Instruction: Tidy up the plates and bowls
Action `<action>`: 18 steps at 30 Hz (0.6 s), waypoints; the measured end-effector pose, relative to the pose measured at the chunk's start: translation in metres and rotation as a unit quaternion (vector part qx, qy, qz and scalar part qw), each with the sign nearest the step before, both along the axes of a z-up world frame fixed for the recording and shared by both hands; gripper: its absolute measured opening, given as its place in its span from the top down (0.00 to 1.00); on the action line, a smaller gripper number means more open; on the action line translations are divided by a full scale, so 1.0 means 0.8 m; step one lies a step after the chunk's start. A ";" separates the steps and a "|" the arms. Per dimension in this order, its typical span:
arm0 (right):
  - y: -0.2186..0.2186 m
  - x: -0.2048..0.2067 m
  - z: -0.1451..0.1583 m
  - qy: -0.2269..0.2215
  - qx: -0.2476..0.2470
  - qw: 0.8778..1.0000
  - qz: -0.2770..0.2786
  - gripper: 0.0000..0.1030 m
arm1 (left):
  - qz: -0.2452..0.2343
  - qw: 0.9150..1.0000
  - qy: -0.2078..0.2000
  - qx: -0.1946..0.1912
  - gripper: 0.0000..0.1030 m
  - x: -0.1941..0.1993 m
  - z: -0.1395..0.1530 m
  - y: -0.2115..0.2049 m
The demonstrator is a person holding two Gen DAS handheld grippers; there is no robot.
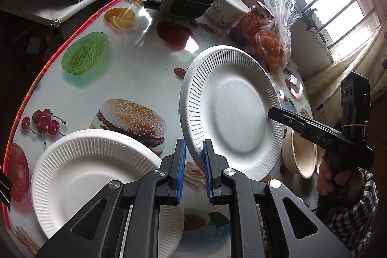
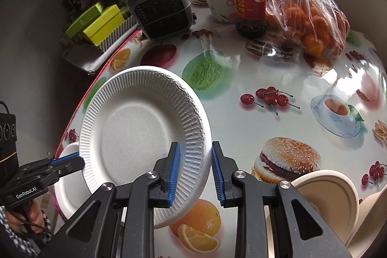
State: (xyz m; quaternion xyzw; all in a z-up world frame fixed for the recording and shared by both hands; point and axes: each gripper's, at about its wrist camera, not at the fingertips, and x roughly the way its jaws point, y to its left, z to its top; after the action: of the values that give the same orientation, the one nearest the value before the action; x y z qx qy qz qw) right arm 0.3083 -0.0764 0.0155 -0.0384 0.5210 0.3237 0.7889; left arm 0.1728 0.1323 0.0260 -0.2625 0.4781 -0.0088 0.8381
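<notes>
Above the round tabletop (image 2: 266,79) with its glossy fruit-and-burger print, a white ribbed paper plate (image 1: 229,110) is held tilted in the air by both claws. The left claw (image 1: 194,149) pinches the plate's near rim between its blue pads, jaws narrow, angled steeply down. The right claw (image 2: 196,154) grips the opposite rim the same way, also pointing down; in the left view a hand (image 1: 336,175) in a checked sleeve holds its black handle. A second white ribbed paper plate (image 1: 96,173) lies flat on the tabletop, below and left of the lifted one. Beige paper bowls (image 2: 333,200) sit tilted near the right claw.
</notes>
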 end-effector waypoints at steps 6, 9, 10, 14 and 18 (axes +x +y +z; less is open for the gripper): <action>0.016 -0.022 0.001 -0.001 -0.001 1.000 0.014 0.76 | 0.011 1.000 -0.006 0.004 0.86 -0.021 0.003 0.015; 0.023 -0.030 0.002 -0.001 0.002 1.000 0.019 0.76 | 0.016 1.000 -0.007 0.004 0.86 -0.030 0.002 0.022; 0.026 -0.033 0.002 -0.001 0.002 1.000 0.020 0.76 | 0.018 1.000 -0.007 0.005 0.86 -0.034 0.002 0.024; 0.037 -0.047 0.002 0.000 0.005 1.000 0.029 0.76 | 0.024 1.000 -0.009 0.005 0.86 -0.050 0.001 0.034; 0.050 -0.063 0.003 0.000 0.007 0.999 0.043 0.76 | 0.037 0.999 -0.008 0.006 0.86 -0.067 -0.004 0.047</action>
State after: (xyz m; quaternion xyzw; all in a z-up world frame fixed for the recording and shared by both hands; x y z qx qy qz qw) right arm 0.2581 -0.0363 0.0181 -0.0550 0.5166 0.3610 0.7745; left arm 0.1195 0.1702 0.0230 -0.2751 0.4615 0.0225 0.8431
